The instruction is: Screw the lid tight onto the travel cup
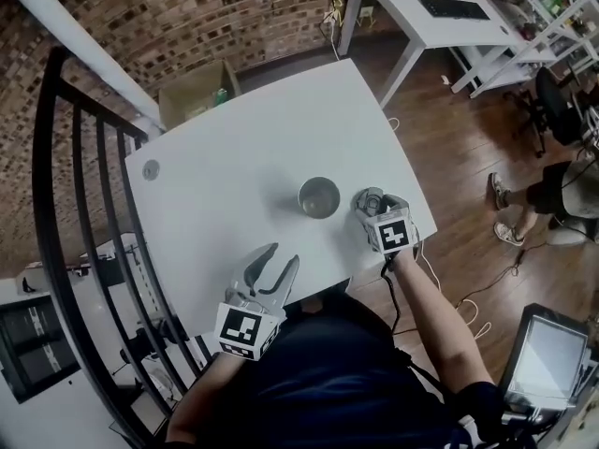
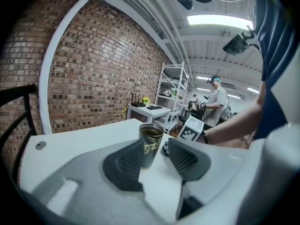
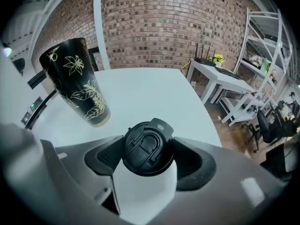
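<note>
A black railing (image 1: pixel 56 204) curves down the far left, just off the edge of the white table (image 1: pixel 234 148). Near that side of the table lies a small grey disc (image 1: pixel 150 168).

My left gripper (image 1: pixel 284 255) hangs over the near edge of the table, pointing slightly downward toward the middle. Its jaws are partly apart and hold nothing. Looking along them I see the cup framed in the gap, but it stands farther out on the table, clear of both pads.

The cup (image 1: pixel 318 197) stands upright near the middle of the table with its mouth uncovered. It is black with a gold flower pattern on its side.

Just to the right of the cup lies the lid (image 3: pixel 147 148), black and round, flat on the table with its top side up. My right gripper (image 1: pixel 374 204) points steeply down over it, jaws spread wide with one on each side of the lid. The pads sit close against its rim, but I see no squeeze on it.

Farther right, off the table, a white desk (image 1: pixel 412 12) carries a keyboard (image 1: pixel 454 8), and a person's legs (image 1: pixel 533 204) show at the right edge.
</note>
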{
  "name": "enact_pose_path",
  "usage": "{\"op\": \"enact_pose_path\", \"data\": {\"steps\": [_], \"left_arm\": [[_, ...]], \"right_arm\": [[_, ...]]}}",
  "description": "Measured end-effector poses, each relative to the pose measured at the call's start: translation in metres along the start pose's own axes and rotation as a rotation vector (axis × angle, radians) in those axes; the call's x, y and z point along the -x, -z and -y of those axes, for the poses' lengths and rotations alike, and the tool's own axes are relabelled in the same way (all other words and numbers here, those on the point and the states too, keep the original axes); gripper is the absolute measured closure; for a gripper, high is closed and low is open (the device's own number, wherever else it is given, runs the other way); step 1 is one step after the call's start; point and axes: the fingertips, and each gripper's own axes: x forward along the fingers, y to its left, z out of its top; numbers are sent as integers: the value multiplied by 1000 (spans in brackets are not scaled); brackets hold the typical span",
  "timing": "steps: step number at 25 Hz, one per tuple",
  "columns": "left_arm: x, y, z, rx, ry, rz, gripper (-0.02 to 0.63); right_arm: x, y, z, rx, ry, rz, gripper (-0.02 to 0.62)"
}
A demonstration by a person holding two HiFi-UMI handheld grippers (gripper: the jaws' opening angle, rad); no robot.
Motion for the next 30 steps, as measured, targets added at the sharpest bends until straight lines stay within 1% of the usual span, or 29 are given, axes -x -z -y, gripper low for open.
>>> {"op": "enact_pose_path", "data": {"steps": [5,8,12,14,17,18,20,22,24,27,30], "left_arm": [[-7,-4,0,6,5,16,442],[-10,-3,-1,7,11,13,442],[-12,1,-6,-5,12,-7,442],[-16,3,-10,-17,14,-10,442],[-22,5,-18,-80,3,-2,441],[-27,7,-19,-101,7,-7,424],[-39,12,-19,-136,35,-26,362],[-55,16,-19,-171,80,-43,302],[-71,21,-19,-215,134,-59,277],[-94,27,-25,-292,190,-90,261],[-114,30,-27,-366,247,-120,227]], "right_arm": [[0,1,-2,33,-47,-7,261],[2,5,5,29,-77,9,262],[29,-10,5,-15,-130,84,262],[54,-33,-2,8,-172,147,262],[100,-79,-25,106,-257,251,262],[114,-93,-34,155,-290,273,262],[138,-117,-54,266,-348,297,262],[155,-136,-74,382,-397,301,262],[161,-147,-95,490,-453,281,262],[154,-147,-120,633,-548,191,262],[137,-143,-127,726,-575,103,262]]}}
